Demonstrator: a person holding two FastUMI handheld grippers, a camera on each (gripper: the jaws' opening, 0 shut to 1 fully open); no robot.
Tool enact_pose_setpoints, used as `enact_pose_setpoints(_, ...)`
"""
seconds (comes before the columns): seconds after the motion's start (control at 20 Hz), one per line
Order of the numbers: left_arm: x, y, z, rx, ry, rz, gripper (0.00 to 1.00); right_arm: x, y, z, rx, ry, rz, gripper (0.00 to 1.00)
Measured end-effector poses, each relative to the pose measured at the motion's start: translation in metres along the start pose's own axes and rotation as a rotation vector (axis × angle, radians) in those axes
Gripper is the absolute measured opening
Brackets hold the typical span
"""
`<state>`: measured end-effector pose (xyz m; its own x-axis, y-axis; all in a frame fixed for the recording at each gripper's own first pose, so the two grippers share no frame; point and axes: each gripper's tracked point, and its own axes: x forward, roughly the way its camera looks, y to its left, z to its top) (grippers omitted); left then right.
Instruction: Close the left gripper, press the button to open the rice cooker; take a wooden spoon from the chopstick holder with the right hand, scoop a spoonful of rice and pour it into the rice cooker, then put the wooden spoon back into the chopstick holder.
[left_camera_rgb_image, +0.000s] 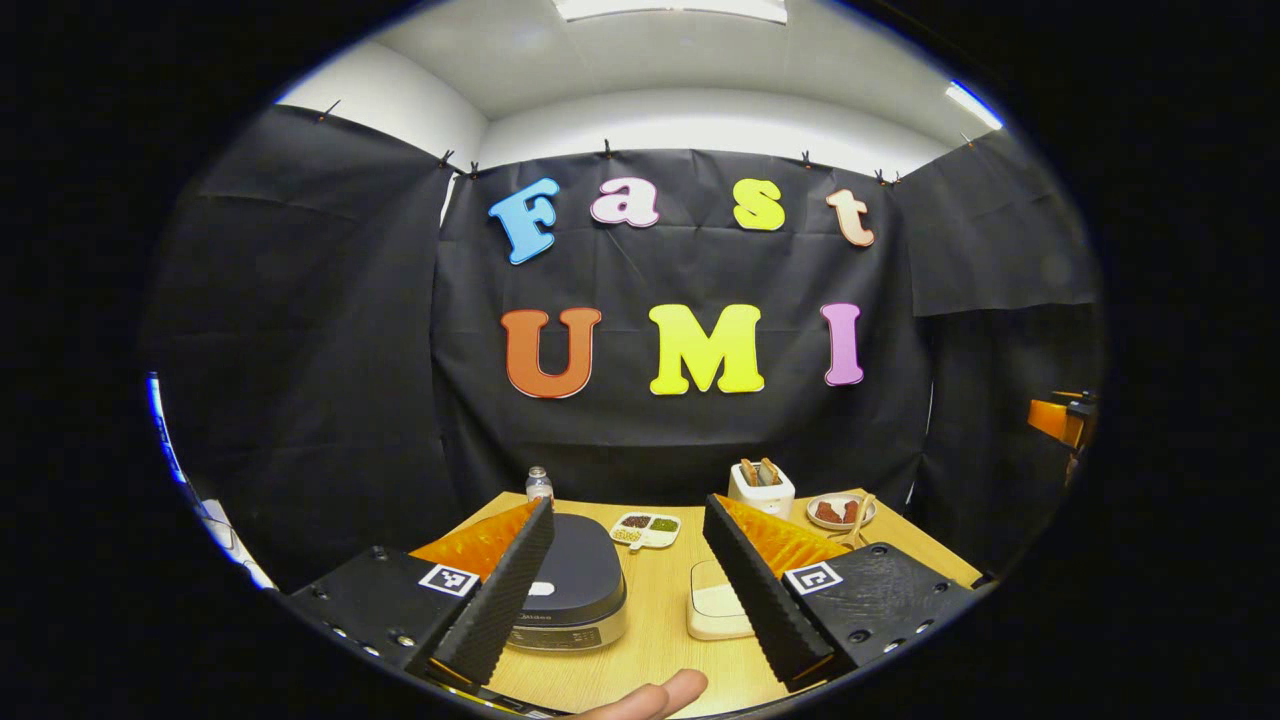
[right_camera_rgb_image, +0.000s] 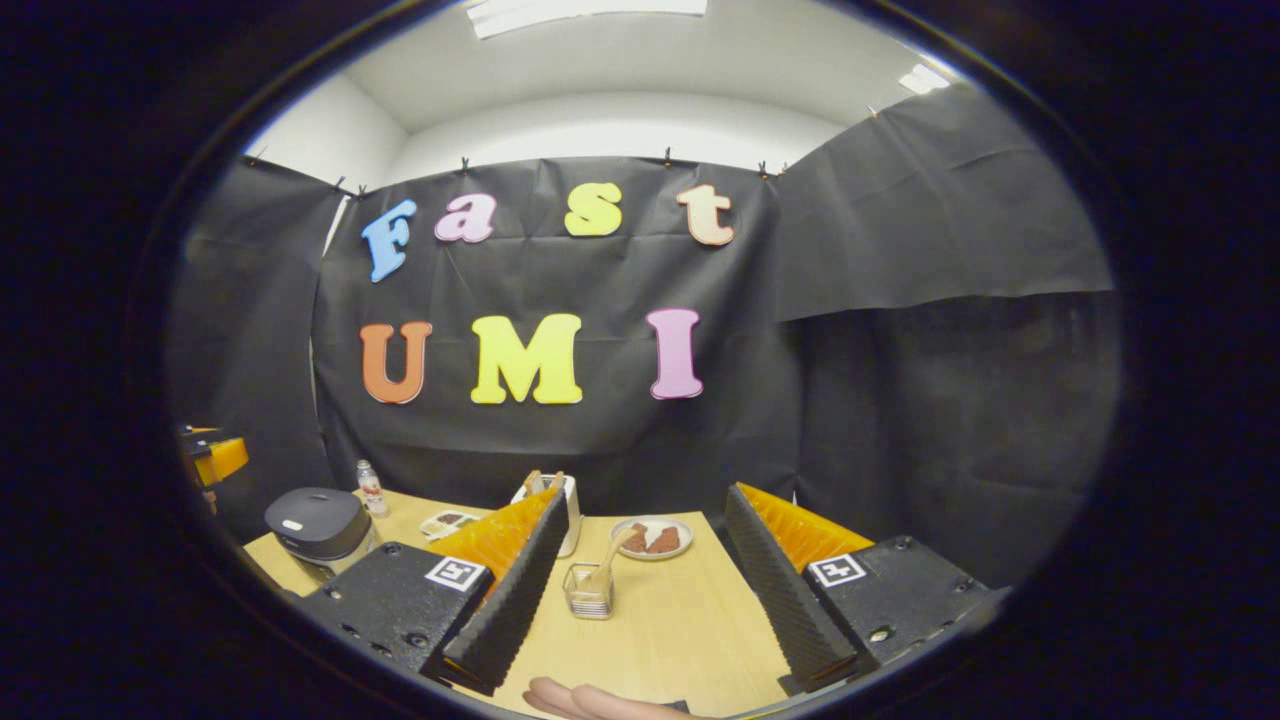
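Both my jaws wide, holding nothing. Rice cooker (left_camera_rgb_image: 565, 585) lid down at left gripper's (left_camera_rgb_image: 628, 570) 11 o'clock; wooden spoon (right_camera_rgb_image: 610, 562) in chopstick holder (right_camera_rgb_image: 588, 592) at right gripper's (right_camera_rgb_image: 640, 570) 10.

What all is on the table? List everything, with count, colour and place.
rice cooker: 1, dark lid shut, table's left side
bottle: 1, clear, behind the cooker
divided dish: 1, white, table centre
flat container: 1, cream, near centre
toaster: 1, white, holding toast, at the back
plate: 1, white, brown food on it, back right
chopstick holder: 1, clear, wooden spoon inside
table: 1, light wood
left gripper: open
right gripper: open
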<state>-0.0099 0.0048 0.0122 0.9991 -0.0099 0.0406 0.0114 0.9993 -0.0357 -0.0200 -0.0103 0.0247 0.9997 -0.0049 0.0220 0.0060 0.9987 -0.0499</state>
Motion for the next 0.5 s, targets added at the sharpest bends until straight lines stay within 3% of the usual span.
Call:
enact_pose_setpoints(0.15,0.002,0.014,-0.001,0.017,-0.01,0.024,0.95,0.006,-0.001,-0.005,0.015,0.015,-0.006,1.0)
enact_pose_setpoints(0.2,0.004,0.02,-0.002,0.019,-0.009,0.037,0.89,0.007,-0.002,-0.008,0.021,0.02,-0.004,0.98)
enact_pose_setpoints(0.25,0.008,0.022,-0.006,0.017,-0.001,0.035,0.89,0.008,-0.001,-0.01,0.027,0.025,0.003,0.98)
enact_pose_setpoints(0.3,0.01,0.023,-0.009,0.014,0.007,0.028,1.0,0.008,0.002,-0.014,0.039,0.04,0.021,1.0)
enact_pose_setpoints(0.4,0.015,0.024,-0.019,0.022,0.033,-0.012,0.8,0.005,0.015,-0.021,0.059,0.064,0.075,1.0)
enact_pose_setpoints(0.5,0.021,0.032,-0.028,0.033,0.057,-0.018,0.54,0.002,0.018,-0.022,0.054,0.057,0.091,1.0)
